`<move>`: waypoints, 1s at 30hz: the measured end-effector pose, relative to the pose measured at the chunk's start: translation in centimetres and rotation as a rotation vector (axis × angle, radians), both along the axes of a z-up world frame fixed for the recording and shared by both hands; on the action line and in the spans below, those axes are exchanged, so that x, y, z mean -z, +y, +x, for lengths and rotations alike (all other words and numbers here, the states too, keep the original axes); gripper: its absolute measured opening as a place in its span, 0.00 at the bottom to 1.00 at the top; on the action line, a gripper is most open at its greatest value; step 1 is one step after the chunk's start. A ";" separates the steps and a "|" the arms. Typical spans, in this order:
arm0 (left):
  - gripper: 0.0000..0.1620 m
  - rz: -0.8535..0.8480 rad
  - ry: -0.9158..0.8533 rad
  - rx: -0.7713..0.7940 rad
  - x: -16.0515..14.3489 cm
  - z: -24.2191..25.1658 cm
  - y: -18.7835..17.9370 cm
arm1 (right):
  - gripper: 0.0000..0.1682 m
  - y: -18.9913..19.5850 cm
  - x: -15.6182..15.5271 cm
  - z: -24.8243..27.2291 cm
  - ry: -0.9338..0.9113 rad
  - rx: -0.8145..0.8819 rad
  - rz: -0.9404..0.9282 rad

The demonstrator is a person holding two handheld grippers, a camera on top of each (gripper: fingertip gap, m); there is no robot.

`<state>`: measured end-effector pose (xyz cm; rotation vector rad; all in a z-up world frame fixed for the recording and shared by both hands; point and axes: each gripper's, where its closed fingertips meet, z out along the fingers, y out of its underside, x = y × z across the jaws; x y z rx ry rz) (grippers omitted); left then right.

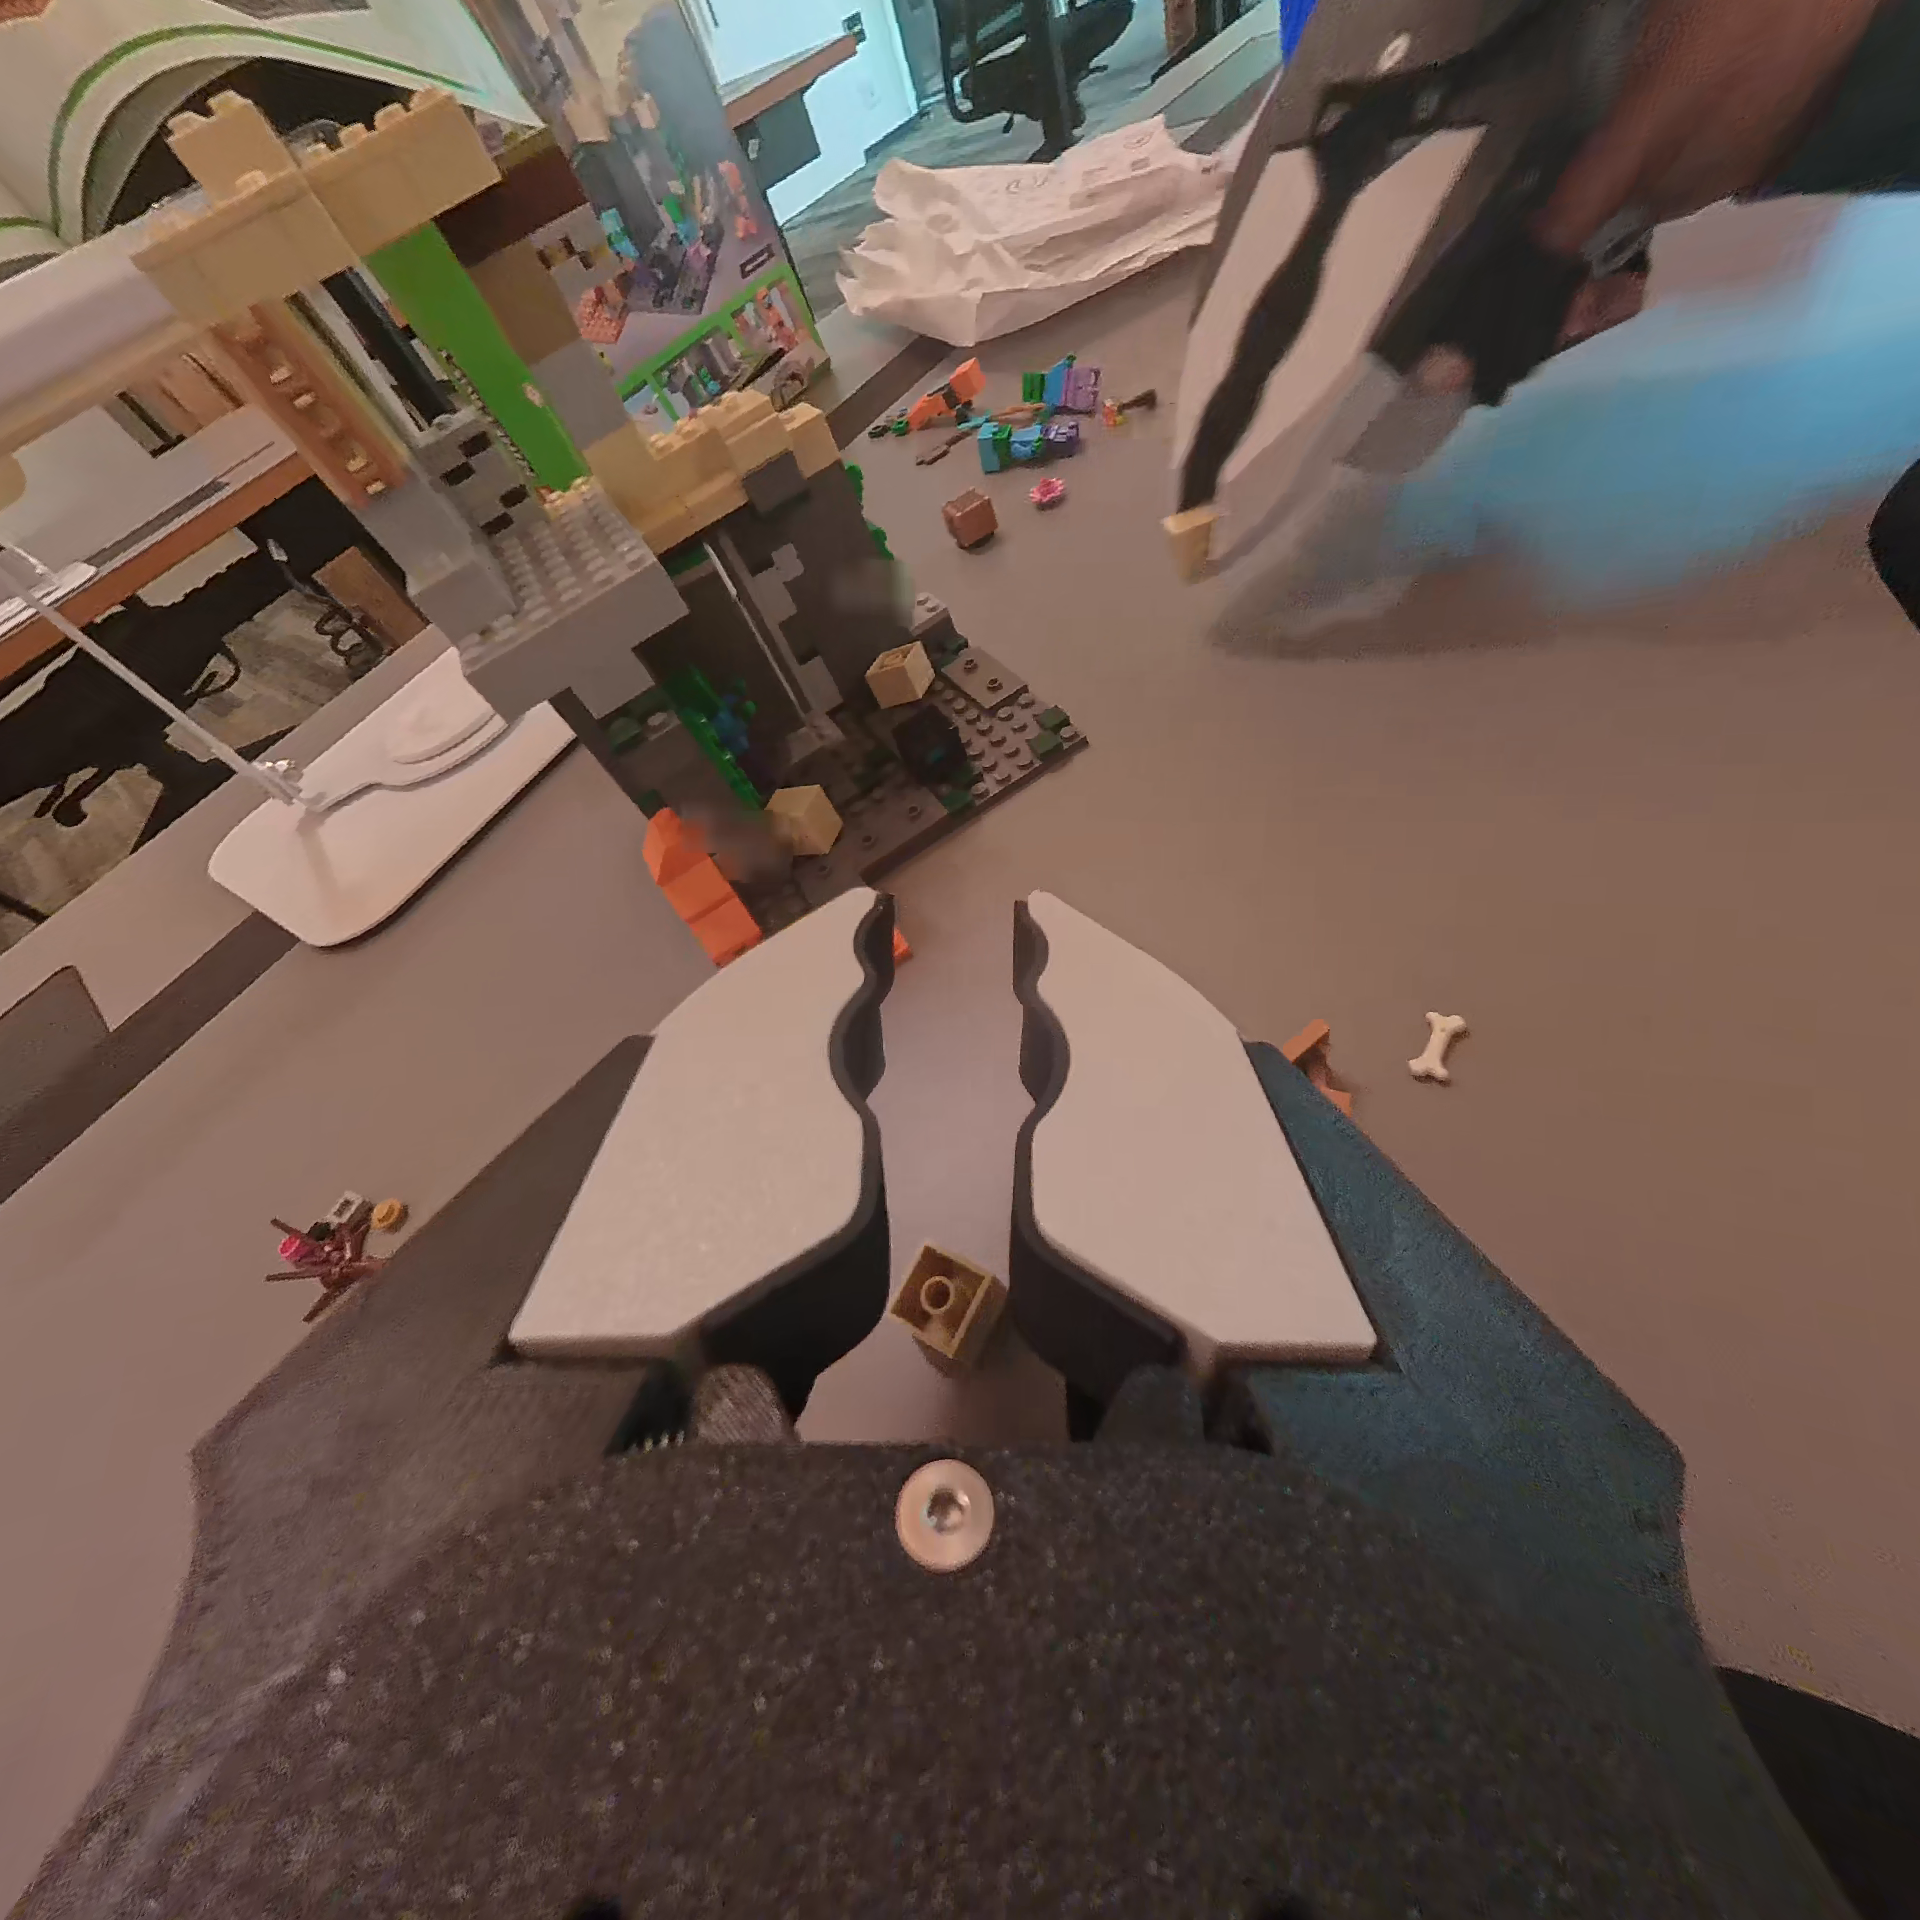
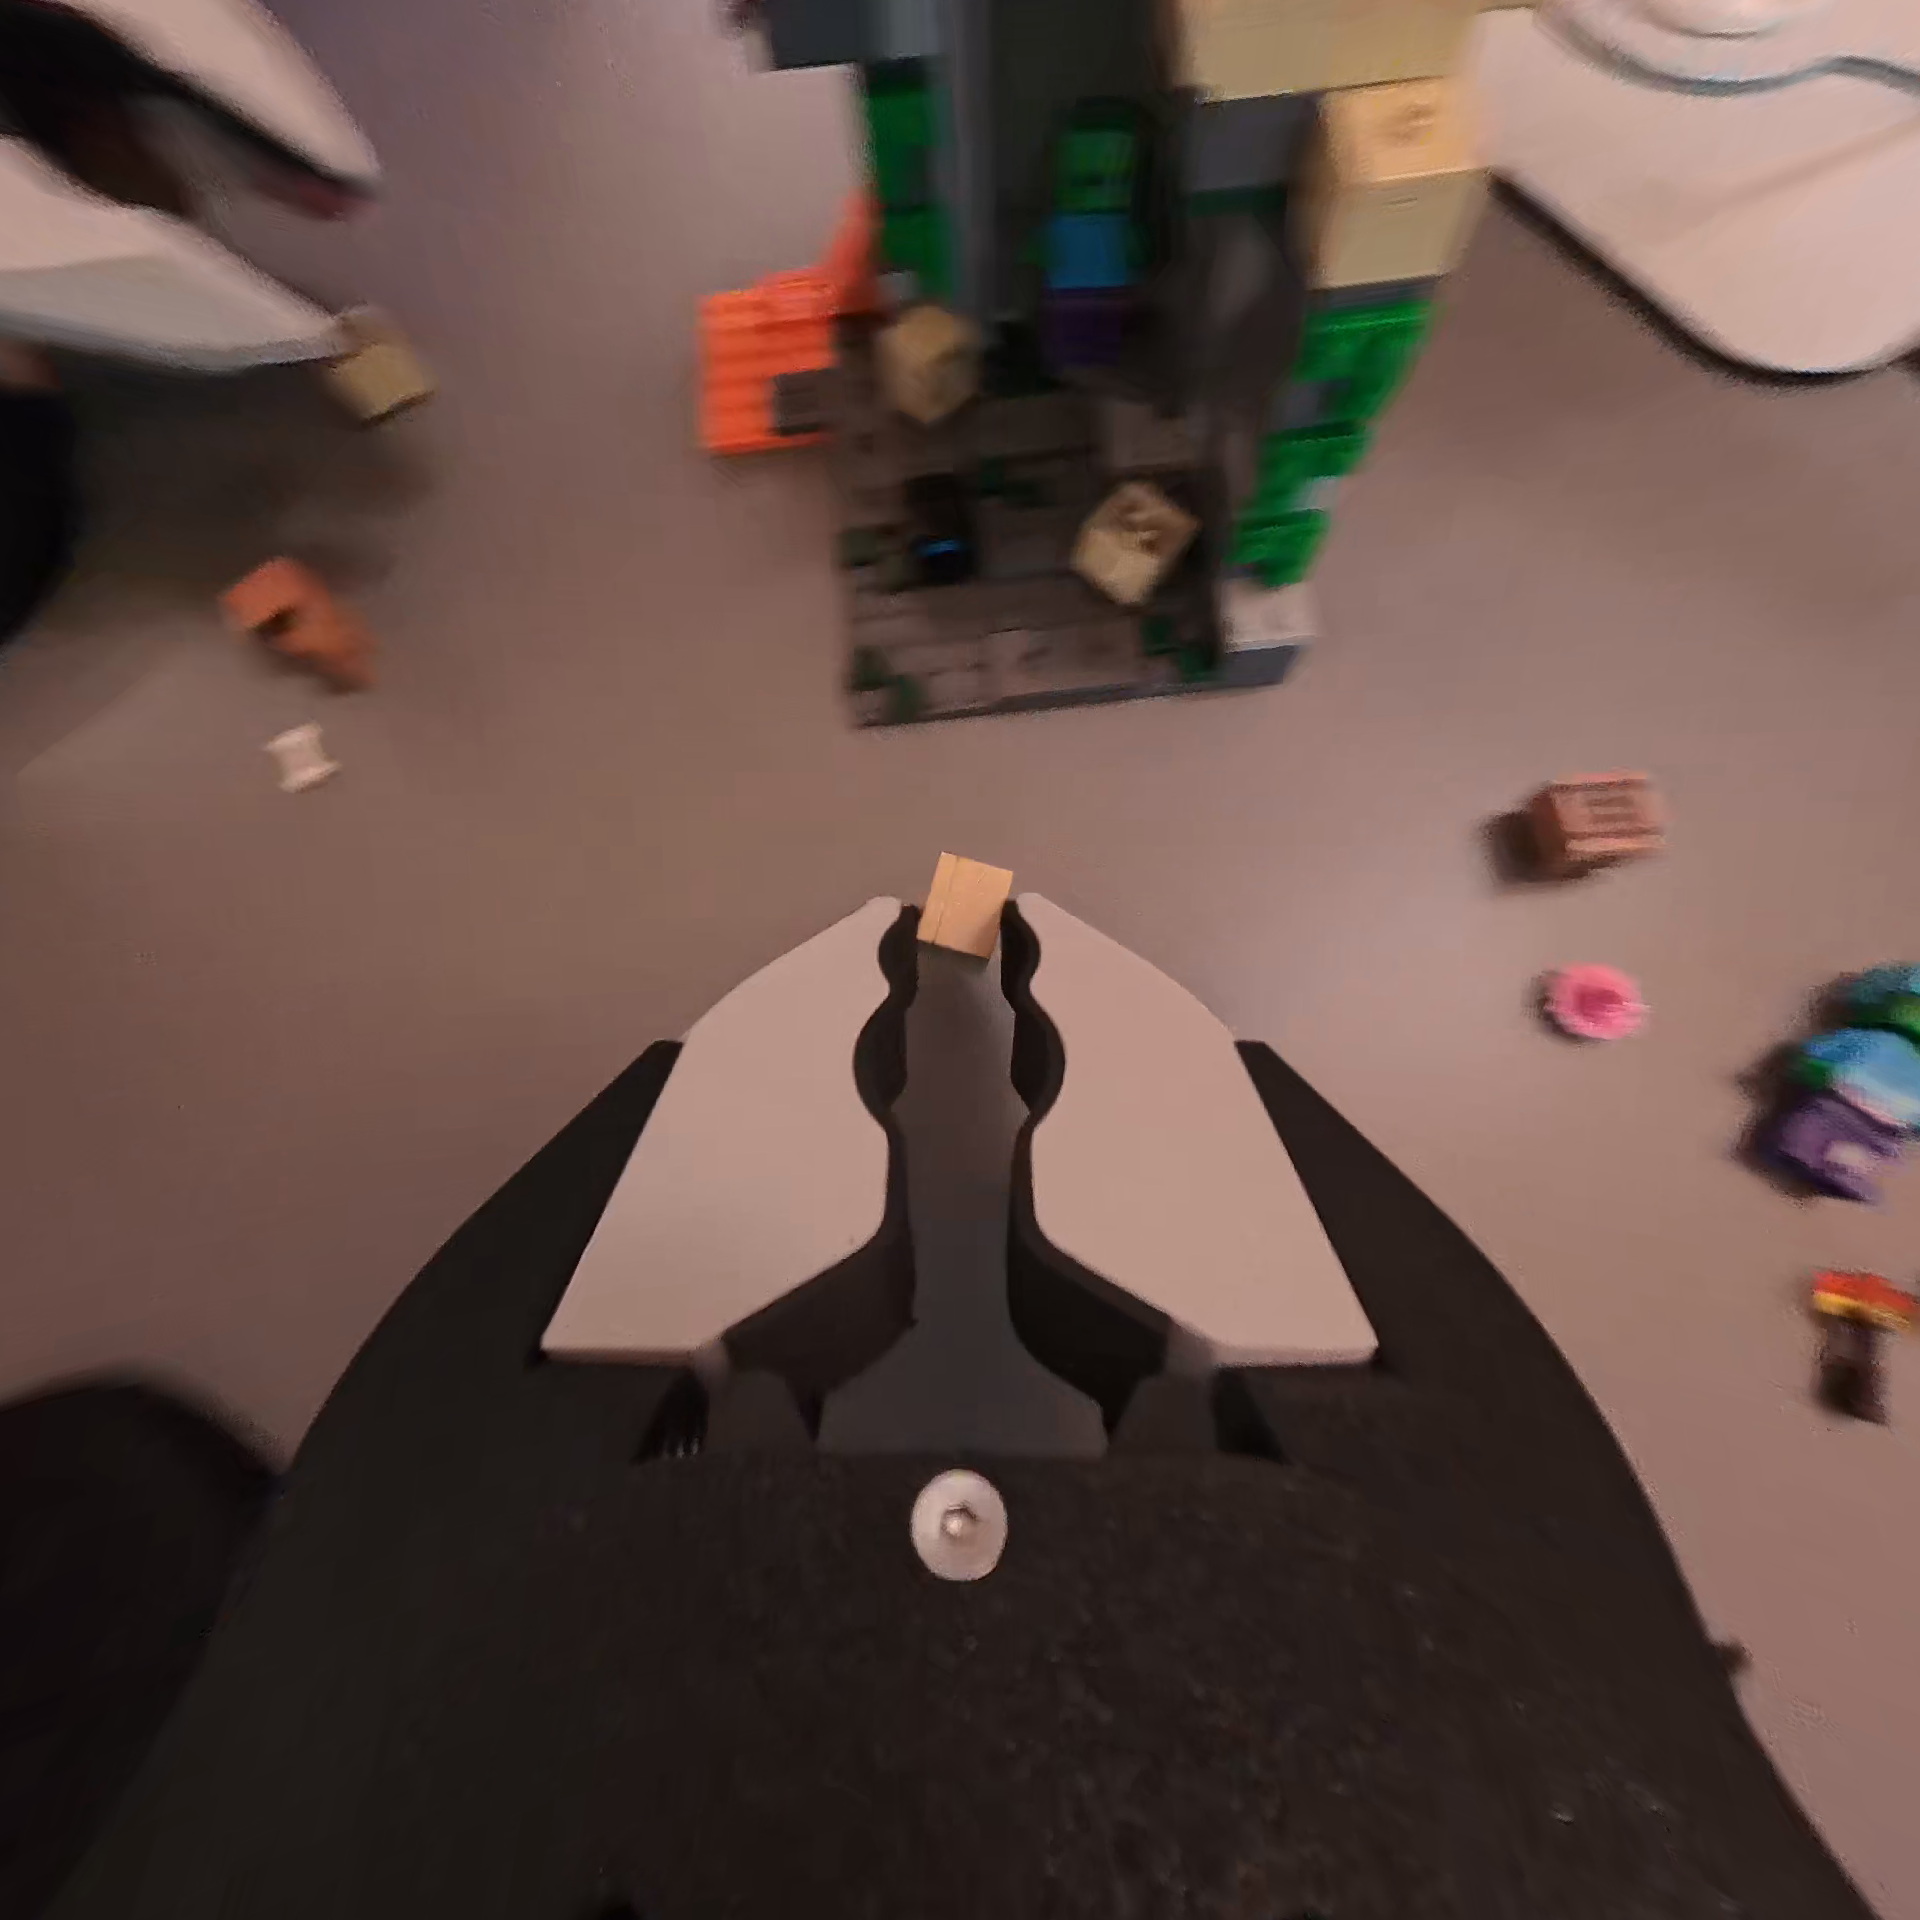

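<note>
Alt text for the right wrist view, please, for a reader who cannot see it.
The right gripper pinches a small tan brick at its fingertips above a grey table. Ahead stands a blurred toy-brick building on a dark baseplate, with loose pieces scattered around.

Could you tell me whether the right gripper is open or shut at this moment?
Shut: the right gripper pinches a small tan brick between its jaws at the very tips.
</note>
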<state>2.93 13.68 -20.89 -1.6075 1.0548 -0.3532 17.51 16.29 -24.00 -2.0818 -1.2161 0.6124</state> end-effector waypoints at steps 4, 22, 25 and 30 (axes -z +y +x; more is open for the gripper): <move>0.13 -0.008 0.011 0.022 0.3 0.3 -0.2 | 0.09 -3.5 1.0 0.5 -0.100 -0.104 0.024; 0.12 -0.005 0.032 0.015 0.6 0.2 -0.2 | 0.17 7.5 0.1 -5.8 -0.273 -0.022 0.458; 0.12 -0.009 0.035 0.018 0.7 0.2 -0.2 | 0.16 8.2 0.9 -5.8 -0.300 0.006 0.433; 0.12 -0.010 0.044 0.022 0.8 0.3 -0.3 | 0.11 8.6 1.3 -5.6 -0.283 0.036 0.427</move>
